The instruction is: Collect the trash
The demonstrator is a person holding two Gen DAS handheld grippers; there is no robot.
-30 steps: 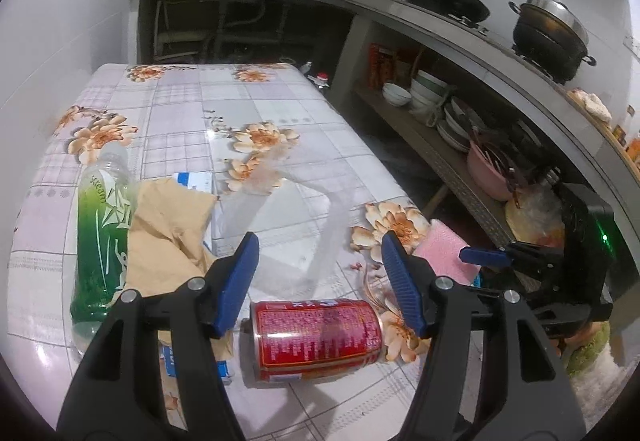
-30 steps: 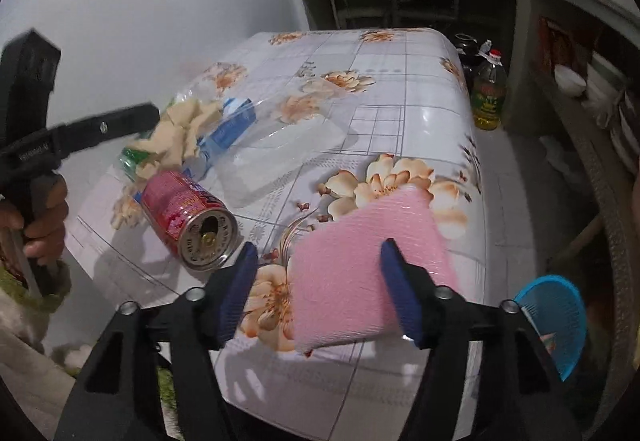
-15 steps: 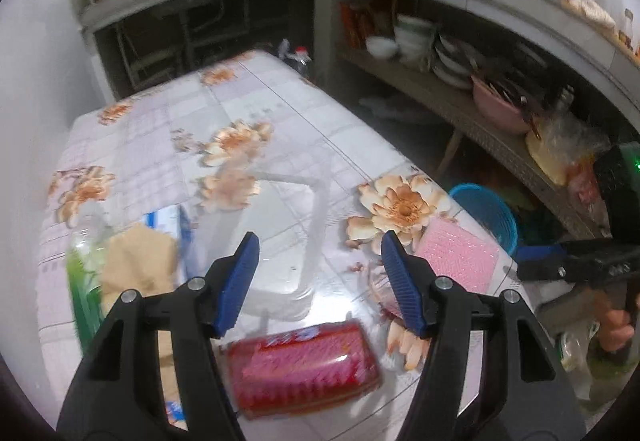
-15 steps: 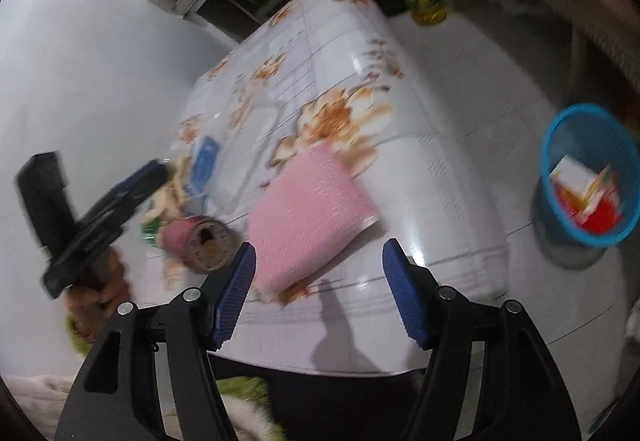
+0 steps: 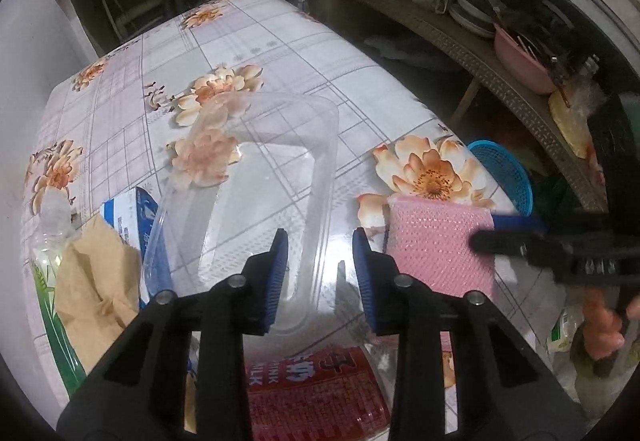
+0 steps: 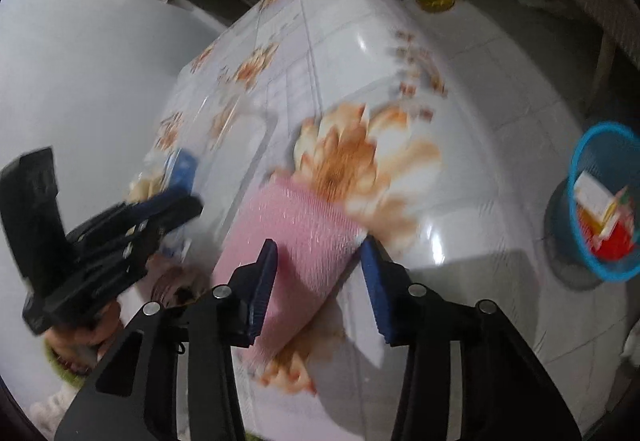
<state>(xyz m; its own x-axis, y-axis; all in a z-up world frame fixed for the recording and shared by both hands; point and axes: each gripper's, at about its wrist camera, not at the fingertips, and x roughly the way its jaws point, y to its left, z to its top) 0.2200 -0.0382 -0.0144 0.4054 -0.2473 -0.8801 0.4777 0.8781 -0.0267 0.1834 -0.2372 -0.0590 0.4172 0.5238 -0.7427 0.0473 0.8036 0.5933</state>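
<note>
On the flowered table (image 5: 280, 41), lying mid-surface: a clear tray (image 5: 320, 129), long side running from near to far. Lying to its left, a blue-and-white packet (image 5: 132, 209), partly tucked under the tray's left rim, with crumpled brown paper (image 5: 92, 281) nearer and a green-labelled bottle (image 5: 52, 225) at the far left, on its side. Resting at the near edge, a red can (image 5: 316, 385), also on its side, mostly hidden behind the gripper arms. Sitting at the right near corner, a pink pad (image 5: 432, 241), flat on the cloth beside a printed flower.

Hanging over the tray's near right side, pointing steeply down: the left gripper (image 5: 320, 273), jaws just now narrowing, only partly spread. Showing between its blue pads, the tray's right wall, with neither pad pressing on it.

Reaching in from the right over the pink pad: the right gripper (image 6: 320, 281), gripped by a hand (image 5: 604, 321) low at the right. Closing in as well, jaws about half spread, straddling the pad's near end. Showing on the right side, a sliver of table between rubber and pink, so flanking rather than pinching; being blurred here, hard to judge on the left side.

Standing on the floor right of the table, a blue basket (image 6: 580, 169), holding red and white scraps already.
</note>
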